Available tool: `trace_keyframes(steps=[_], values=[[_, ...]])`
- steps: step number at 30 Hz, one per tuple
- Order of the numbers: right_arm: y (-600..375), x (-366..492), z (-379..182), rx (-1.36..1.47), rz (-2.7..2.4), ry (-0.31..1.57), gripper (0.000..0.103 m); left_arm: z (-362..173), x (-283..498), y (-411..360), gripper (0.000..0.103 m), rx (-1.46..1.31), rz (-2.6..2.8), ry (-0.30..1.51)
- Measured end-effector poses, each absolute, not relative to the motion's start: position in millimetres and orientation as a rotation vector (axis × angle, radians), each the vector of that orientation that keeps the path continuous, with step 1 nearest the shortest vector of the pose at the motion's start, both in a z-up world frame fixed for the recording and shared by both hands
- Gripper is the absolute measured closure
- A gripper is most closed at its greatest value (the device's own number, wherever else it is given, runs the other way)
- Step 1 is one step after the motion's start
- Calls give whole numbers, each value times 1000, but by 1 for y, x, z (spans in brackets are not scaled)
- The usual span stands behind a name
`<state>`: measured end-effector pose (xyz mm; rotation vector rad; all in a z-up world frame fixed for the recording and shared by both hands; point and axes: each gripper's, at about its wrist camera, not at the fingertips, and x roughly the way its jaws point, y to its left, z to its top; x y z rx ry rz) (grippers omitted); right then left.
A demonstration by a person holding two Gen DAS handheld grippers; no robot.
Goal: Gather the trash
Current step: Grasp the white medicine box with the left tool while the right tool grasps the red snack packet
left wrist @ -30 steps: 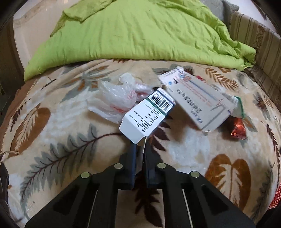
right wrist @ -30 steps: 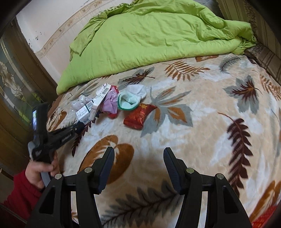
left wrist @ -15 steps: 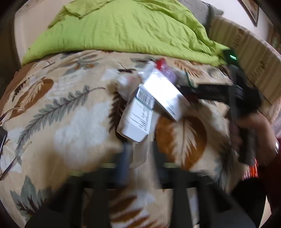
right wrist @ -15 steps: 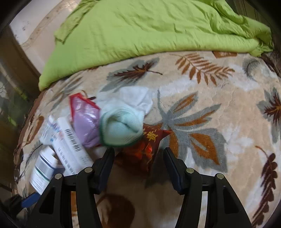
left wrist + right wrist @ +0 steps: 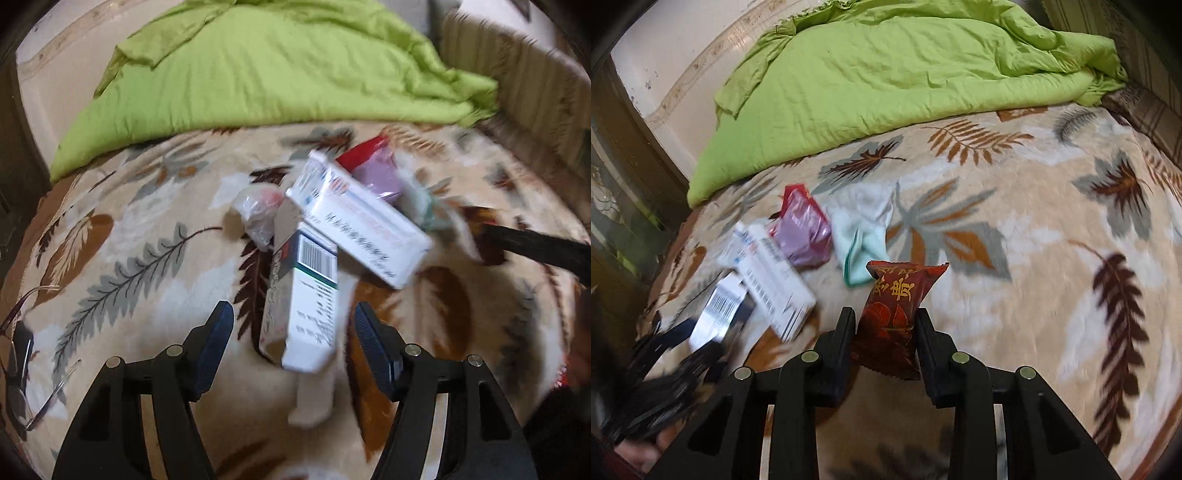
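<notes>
Left wrist view
Left tongs: jaws wide apart, gripping nothing; the barcode carton stands between them, clear of both pads.
Barcode carton: white card, green band, 1 end flap hanging open toward the camera. Judged light, hollow, easy to crush; best pinched across the narrow walls near the shut end.
Long white box: lies slanted over the far end of the barcode carton, touching it. Stiff card, probably near empty.
Clear plastic bag: crumpled, just left of the 2 cartons. Limp and slippery; take a bunched fold.
Purple packet: behind the long box, red edge showing.
Bed blanket: soft leaf-print plush; things sink a little, so pads must dip into the pile.
Eyeglasses: at the far left edge, well apart; not trash, I judge.
Blur: heavy on the right side; the dark bar there is possibly the other tool, cannot tell.

Right wrist view
Right tongs: clamped on the red snack wrapper, pads on its 2 side edges at mid-body.
Red snack wrapper: upright in the grip, crimped top end spread above the pads. Thin foil, light, slick; could slide if the grip eases.
Pale green cloth: on the blanket just beyond the wrapper, soft.
Green duvet: heaped at the bed head, apart from the trash.
</notes>
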<state>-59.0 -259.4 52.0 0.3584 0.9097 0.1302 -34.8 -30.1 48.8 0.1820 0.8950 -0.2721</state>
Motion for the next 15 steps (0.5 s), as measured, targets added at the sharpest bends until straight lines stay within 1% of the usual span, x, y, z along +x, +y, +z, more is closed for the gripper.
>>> trace_keyframes(steps=[1,2,3,8,10,11,15], values=[[-259,-64,52,367,139,912,68,44,-30,-33,40,195,-266,893],[-259,-70,50,382,147,916,68,39,-25,-35,58,207,-242,898],[-258,-73,49,389,150,918,68,34,-22,-35,67,203,-238,913],[-258,-85,46,445,159,900,68,36,-29,-25,71,143,-231,884],[-254,-89,47,442,159,891,68,43,-41,-14,73,71,-247,877],[-251,-91,48,426,162,887,68,47,-47,-9,75,42,-254,870],[-225,-104,58,315,188,832,68,58,-80,3,75,-27,-258,821]])
